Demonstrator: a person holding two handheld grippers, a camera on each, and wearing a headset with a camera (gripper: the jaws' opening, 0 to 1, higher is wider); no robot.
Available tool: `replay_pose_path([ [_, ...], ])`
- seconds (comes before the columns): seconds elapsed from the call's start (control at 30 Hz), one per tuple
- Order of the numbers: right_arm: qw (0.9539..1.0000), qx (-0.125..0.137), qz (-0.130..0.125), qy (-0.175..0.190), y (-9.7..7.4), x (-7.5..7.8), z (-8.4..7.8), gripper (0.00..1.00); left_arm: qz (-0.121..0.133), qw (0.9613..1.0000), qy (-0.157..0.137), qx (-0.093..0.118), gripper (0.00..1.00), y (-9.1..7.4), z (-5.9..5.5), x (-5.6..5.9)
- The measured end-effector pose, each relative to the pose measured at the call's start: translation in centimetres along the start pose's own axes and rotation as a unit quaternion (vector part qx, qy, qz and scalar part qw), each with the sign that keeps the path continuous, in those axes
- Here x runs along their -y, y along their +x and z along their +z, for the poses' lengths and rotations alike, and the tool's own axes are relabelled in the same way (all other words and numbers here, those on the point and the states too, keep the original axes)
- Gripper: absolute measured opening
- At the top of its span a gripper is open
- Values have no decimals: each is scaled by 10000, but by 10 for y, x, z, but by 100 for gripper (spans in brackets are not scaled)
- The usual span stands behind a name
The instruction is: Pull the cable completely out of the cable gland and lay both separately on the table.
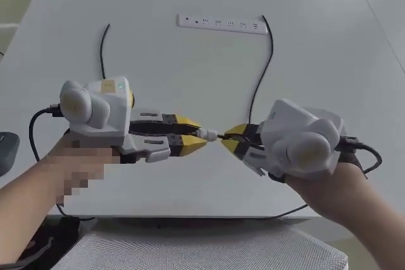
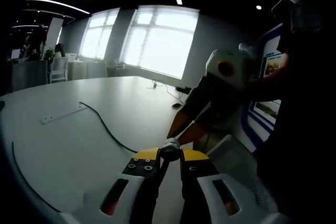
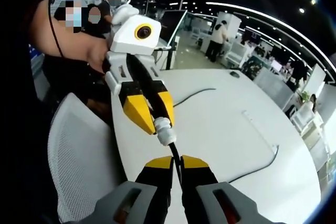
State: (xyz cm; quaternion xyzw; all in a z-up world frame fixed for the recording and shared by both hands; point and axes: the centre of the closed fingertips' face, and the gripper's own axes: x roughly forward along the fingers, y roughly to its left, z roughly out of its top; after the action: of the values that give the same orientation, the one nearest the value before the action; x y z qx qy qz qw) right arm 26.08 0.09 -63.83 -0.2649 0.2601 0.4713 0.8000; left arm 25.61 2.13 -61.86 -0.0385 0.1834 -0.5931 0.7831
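Both steps are remaining, I'm judging: my left gripper (image 2: 169,157) is clamping the small white plastic cable gland (image 3: 164,131), my right gripper (image 3: 177,163) the thin black cable (image 3: 174,151) still threaded inside.

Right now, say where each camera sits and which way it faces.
Head view: on the headset, looking forward and down at the table; shows left hand, right hand, left gripper, right gripper.
Left gripper view: on the left gripper, looking along its jaws, shut on the cable gland, toward the right gripper and the person's torso.
Right gripper view: on the right gripper, looking along its jaws, shut on the cable, toward the left gripper and left hand.
Shared: both gripper views show the cable gland.
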Motion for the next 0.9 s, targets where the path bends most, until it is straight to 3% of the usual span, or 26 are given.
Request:
replay_pose_path([
  [0.2, 9999, -51, -85, 93, 2, 3, -2, 0, 44, 10000, -29, -11, 15, 1, -1, -3],
  [0.27, 9998, -127, -150, 46, 2, 6, -9, 0, 54, 10000, -71, 0, 15, 0, -1, -5],
  [0.37, 9993, -145, -186, 277, 0, 11, -15, 0, 24, 9998, -191, 99, 15, -2, 1, -4],
  [0.5, 9976, -355, -380, 459, -2, 20, -31, 0, 47, 9996, -217, 165, 15, -3, 4, -2],
  [0.7, 9914, -445, -617, 1062, -1, 29, -50, 0, 29, 9993, -295, 210, 15, 0, 3, 1],
  [0.9, 9802, -655, -890, 1641, 5, 34, -71, 0, -23, 9996, -265, 114, 15, 5, -2, 3],
])
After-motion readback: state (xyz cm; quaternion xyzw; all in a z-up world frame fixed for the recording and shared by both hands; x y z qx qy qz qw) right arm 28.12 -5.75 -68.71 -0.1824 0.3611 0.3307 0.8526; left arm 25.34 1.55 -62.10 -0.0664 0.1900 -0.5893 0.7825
